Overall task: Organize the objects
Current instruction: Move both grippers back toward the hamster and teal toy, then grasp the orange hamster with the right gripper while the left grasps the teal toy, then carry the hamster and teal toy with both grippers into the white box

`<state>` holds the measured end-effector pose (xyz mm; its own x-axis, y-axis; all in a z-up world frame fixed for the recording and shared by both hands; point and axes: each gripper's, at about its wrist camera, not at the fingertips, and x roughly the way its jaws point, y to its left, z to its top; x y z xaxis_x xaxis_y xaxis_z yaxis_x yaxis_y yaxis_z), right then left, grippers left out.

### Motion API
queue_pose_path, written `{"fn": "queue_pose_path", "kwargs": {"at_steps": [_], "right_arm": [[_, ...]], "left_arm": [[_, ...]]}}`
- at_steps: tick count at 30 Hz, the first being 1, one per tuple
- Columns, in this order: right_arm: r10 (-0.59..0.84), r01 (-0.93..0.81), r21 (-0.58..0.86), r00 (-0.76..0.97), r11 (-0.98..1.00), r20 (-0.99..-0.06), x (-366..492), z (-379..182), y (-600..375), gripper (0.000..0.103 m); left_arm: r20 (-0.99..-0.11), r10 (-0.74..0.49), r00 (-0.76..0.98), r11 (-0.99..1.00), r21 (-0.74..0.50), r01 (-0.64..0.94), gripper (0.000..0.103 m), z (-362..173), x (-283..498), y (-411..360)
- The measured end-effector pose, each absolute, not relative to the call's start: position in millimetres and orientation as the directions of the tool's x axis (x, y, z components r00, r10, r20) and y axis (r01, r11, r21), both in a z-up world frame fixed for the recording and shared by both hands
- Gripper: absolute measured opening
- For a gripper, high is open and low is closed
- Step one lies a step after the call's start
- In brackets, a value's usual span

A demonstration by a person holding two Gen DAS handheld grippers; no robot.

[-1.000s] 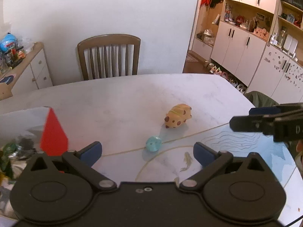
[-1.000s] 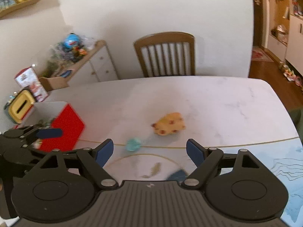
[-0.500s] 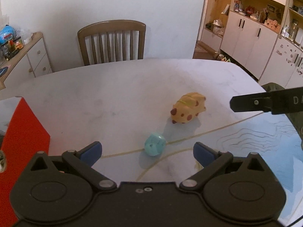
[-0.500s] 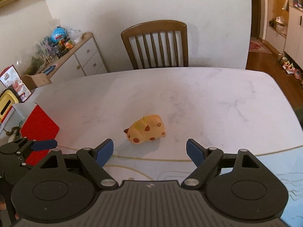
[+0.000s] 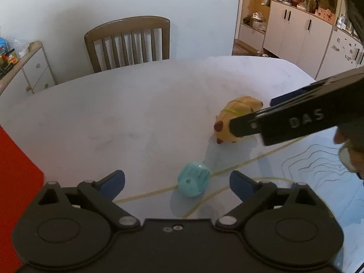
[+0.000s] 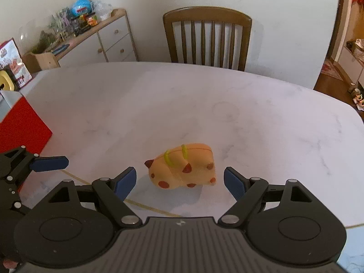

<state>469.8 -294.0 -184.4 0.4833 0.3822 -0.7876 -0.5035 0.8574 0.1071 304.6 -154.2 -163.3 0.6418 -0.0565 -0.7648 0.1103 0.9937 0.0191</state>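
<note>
Home dining room — table (image 6: 227,104), chair (image 6: 207,36)

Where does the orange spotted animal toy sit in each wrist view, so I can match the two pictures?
Left wrist view: the orange spotted animal toy sits right of centre on the table, partly behind the right claw's finger.
Right wrist view: the toy sits low centre, between the right claw's open fingers.
Shared landmark: the wooden chair behind the table.
</note>
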Motion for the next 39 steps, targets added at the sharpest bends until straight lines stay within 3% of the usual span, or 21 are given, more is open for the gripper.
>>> {"fn": "queue_pose_path", "kwargs": {"at_steps": [14,16,24,39], "right_arm": [[0.391,-0.523,0.113,0.459,0.845,-0.797,485.9,-204.8,-287.4,0.084],[0.389,-0.524,0.11,0.461,0.845,-0.798,486.5,-205.4,-287.5,0.081],[0.374,-0.518,0.095,0.467,0.85,-0.801,484.2,-203.2,-285.9,0.074],[0.389,-0.526,0.1,0.473,0.845,-0.791,451.4,-170.7,-293.5,0.072]], "left_arm": [[-0.769,-0.081,0.634,0.988,0.02,0.151,0.066,-175.2,314.4,-160.9],[-0.771,-0.086,0.631,0.988,0.016,0.155,0.055,-176.5,314.0,-160.9],[-0.774,-0.098,0.625,0.983,0.024,0.184,0.032,-175.2,315.9,-167.3],[-0.776,-0.075,0.626,0.99,0.015,0.137,0.031,-158.2,302.3,-158.4]]}}
